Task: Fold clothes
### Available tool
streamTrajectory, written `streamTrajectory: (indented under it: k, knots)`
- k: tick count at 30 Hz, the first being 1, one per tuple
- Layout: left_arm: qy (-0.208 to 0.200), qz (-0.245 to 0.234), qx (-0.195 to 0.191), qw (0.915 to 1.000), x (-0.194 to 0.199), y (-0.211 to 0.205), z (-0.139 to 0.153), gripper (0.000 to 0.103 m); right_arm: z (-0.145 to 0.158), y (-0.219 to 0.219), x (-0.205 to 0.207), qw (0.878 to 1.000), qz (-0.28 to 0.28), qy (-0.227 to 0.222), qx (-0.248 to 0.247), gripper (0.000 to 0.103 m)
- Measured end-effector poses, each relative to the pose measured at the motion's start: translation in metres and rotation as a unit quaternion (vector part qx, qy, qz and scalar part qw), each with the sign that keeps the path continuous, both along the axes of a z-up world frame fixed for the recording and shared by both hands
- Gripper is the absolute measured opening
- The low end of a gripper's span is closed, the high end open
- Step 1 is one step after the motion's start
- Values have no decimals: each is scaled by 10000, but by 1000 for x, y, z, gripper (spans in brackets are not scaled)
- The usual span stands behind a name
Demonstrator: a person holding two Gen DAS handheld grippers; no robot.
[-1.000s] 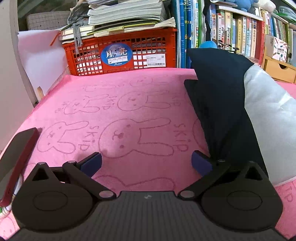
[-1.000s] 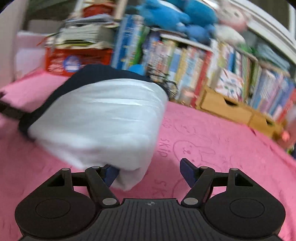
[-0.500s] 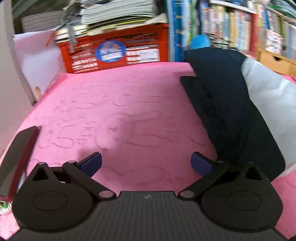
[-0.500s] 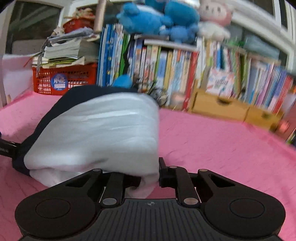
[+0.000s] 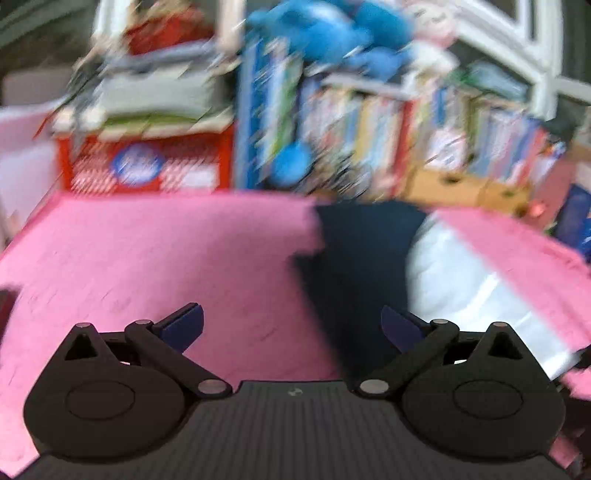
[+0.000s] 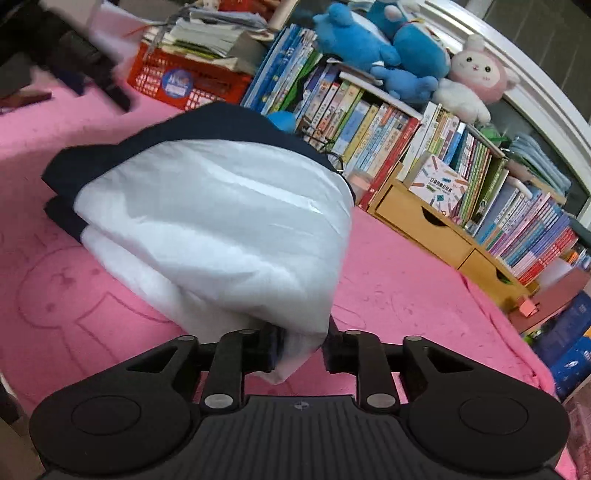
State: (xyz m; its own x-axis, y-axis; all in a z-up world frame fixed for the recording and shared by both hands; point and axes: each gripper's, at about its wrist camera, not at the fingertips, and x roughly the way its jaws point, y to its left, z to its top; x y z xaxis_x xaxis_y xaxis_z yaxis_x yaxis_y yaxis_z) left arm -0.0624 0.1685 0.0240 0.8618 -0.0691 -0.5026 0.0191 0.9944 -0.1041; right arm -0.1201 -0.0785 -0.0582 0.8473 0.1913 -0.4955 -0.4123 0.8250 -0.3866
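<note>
Ahead of me a pink towel [image 6: 399,291] with rabbit outlines covers the surface. At its far edge stands a red crate [image 6: 192,83] stacked with papers [image 6: 207,35]. Beside it runs a row of books [image 6: 369,125], with blue plush toys [image 6: 373,48] and a pink rabbit plush [image 6: 480,70] on top. Wooden drawers [image 6: 424,218] sit below the books.

Open pink blanket [image 5: 155,258] left of the folded garment [image 6: 221,221], red crate [image 6: 184,83] and bookshelf [image 6: 424,147] blocking the far edge, wooden drawers [image 6: 424,218] crowding the right.
</note>
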Motion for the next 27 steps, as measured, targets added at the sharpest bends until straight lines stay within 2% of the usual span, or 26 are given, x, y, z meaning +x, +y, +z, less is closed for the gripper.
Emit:
streamTrajectory:
  k: [3, 6, 8, 9, 11, 13, 16, 19, 23, 27]
  knots:
    - [-56, -348, 218, 9991, 11, -31, -10, 103, 14, -18, 0, 9976, 126, 320, 609, 30]
    - [284, -375, 583, 9972, 21, -45, -38, 103, 33, -47, 0, 9864, 262, 760, 1437, 31]
    - [424, -361, 564, 9969, 21, -41, -53, 103, 50, -68, 4, 9731, 273, 970, 2073, 32]
    - [504, -365, 434, 9971, 20, -36, -58, 103, 59, -77, 8, 9665, 270, 990, 2352, 32]
    - [679, -344, 162, 9970, 18, -26, -63, 103, 78, -79, 28, 9602, 253, 815, 2661, 32]
    - [715, -340, 134, 9968, 15, -23, -65, 103, 91, -55, 55, 9675, 383, 597, 2428, 32]
    - [672, -319, 233, 9970, 5, -26, -68, 103, 96, 13, 102, 9736, 897, 634, 2002, 31]
    - [618, -250, 330, 9972, 1, -28, -69, 103, 80, 95, 161, 9753, 1304, 1028, 1455, 30]
    - [557, -29, 521, 9971, -2, -29, -68, 103, 53, 148, 206, 9759, 1340, 1288, 1145, 29]
    - [615, -3, 355, 9975, 0, -24, -68, 103, 30, 189, 244, 9750, 1326, 1514, 943, 28]
